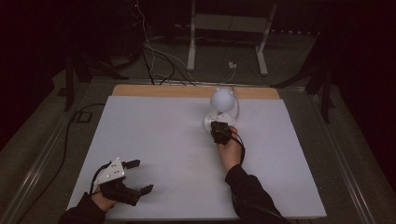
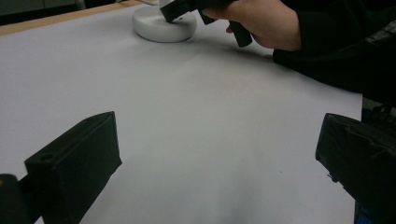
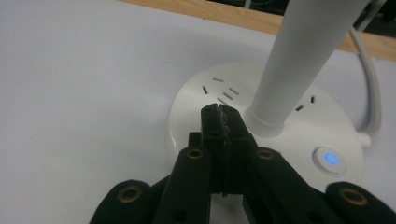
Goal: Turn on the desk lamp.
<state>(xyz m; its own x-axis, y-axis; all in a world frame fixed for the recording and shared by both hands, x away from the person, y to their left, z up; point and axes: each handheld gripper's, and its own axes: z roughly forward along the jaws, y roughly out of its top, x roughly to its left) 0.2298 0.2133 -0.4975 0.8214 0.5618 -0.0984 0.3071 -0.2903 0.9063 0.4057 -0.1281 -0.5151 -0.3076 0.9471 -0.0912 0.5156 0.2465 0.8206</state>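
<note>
A dim room is seen around a table [image 1: 140, 91] whose wooden top is almost wholly covered by a white sheet [image 1: 163, 149]; a strip of bare wood is left along the far edge. At the near left corner of the sheet the left gripper [image 1: 140, 176] is held low in the left hand [image 1: 103, 200], its jaws spread wide with nothing between them. Beyond the table, cables [image 1: 152, 56] are strewn over a grey floor [image 1: 215, 65], and the white legs of a stand [image 1: 226, 28] are set farther back. Right of centre, near the far edge, a white lamp [image 1: 221, 100] with a round head is stood on its disc base [image 3: 196, 100]. The right gripper [image 3: 218, 112] is pressed closed, empty, over that base beside the stem [image 3: 299, 60]; a blue-lit button [image 3: 330, 158] is seen to its right.
</note>
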